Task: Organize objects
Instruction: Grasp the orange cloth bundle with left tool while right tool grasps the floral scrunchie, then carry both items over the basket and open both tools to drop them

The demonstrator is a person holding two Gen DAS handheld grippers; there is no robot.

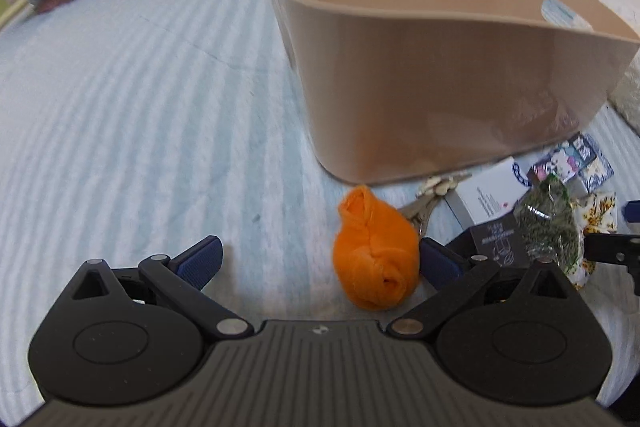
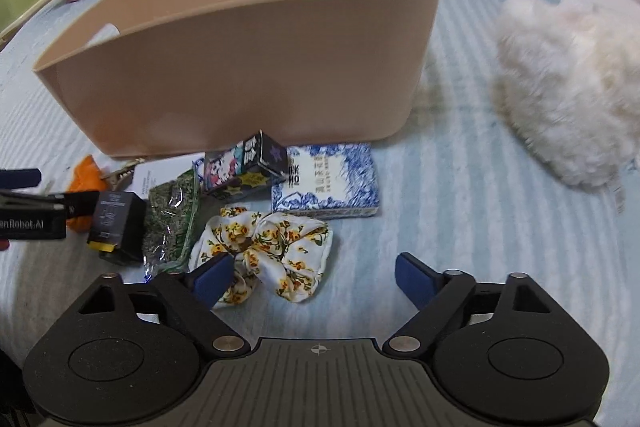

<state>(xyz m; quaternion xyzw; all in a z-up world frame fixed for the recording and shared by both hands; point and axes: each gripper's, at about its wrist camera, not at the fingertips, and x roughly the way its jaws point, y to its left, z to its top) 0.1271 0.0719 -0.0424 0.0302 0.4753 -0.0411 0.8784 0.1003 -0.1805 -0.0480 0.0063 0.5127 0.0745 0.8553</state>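
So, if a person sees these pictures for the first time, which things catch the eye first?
The large beige bin stands in the middle of the striped bedcover and dominates both views. Right in front of it lies a rolled orange cloth, between the open left gripper's fingers. A floral scrunchie lies before the open right gripper, and a fluffy white thing sits to the bin's right.

I see a smooth, semi-gloss tan plastic bin (image 2: pixel 248 67) on a ribbed, matt cloth bedspread (image 1: pixel 120 107). The orange sock (image 1: pixel 374 255) is soft knit cloth. The floral scrunchie (image 2: pixel 268 247) looks satiny. The blue-and-white box (image 2: pixel 326 183) is printed card. The herb packet (image 2: pixel 170 219) is glossy clear film. The keys (image 1: pixel 420 207) are shiny metal.
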